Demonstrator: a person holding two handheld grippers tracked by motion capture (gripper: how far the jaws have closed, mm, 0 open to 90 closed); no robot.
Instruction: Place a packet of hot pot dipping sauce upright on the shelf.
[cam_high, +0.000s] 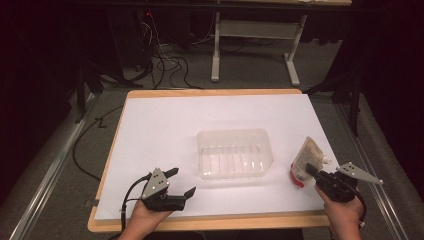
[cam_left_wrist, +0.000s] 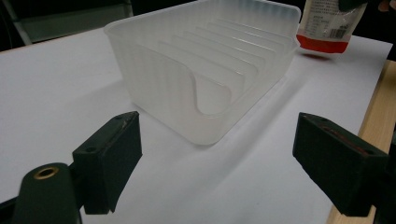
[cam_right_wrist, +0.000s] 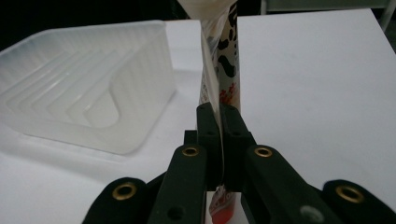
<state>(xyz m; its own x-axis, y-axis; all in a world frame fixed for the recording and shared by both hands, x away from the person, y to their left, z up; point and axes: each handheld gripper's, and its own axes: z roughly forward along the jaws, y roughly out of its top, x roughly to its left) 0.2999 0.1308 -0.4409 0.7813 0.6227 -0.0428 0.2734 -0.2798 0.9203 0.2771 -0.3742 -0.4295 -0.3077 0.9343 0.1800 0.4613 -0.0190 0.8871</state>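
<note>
Here we held the left gripper (cam_high: 181, 184) low over the near left part of the white sheet (cam_high: 165, 125) that covered the table (cam_high: 210, 92), its jaws spread wide with nothing between them, pointed toward the bin. In the left gripper view that gap framed the bin's near corner. Near the middle of the sheet sat the translucent plastic bin (cam_high: 234, 153), a shallow rectangular tub with a scooped cut-out in one end wall and a row of raised ribs across its floor; we saw nothing inside it. To its right, just beside the bin but not touching it, our right gripper (cam_high: 313, 171) was clamped on a flat spouted pouch (cam_high: 306, 161) with a red bottom band, holding it upright on edge, its red end down by the sheet. In the right gripper view the jaws pinched the pouch (cam_right_wrist: 219, 70) edge-on.
</note>
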